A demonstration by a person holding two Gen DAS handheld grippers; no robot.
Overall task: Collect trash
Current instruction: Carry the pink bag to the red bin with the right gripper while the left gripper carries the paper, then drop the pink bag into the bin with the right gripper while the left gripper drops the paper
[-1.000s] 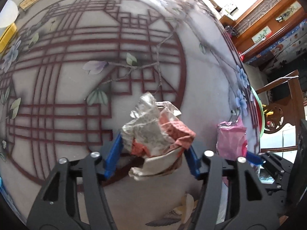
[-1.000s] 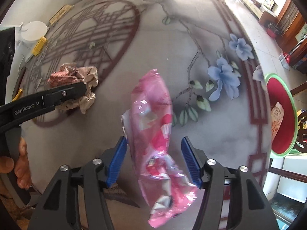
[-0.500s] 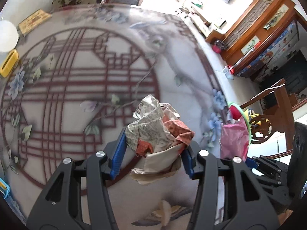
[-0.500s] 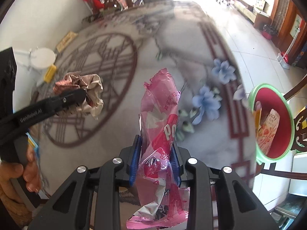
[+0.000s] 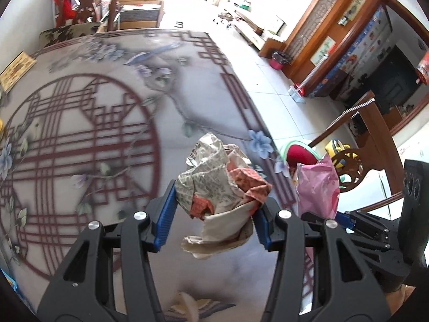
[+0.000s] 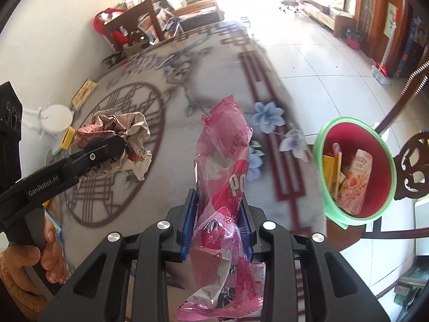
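I had the table under both tools, its lattice-and-blossom top filling my views. At about three o'clock in the right wrist view stood the red bin with its green rim, boxes already inside, just off the table's edge. My right gripper was clamped narrow on the pink wrapper, which stood upright between the blue pads. My left gripper was spread wider, its pads pressing both sides of the crumpled paper wad, held clear above the tabletop.
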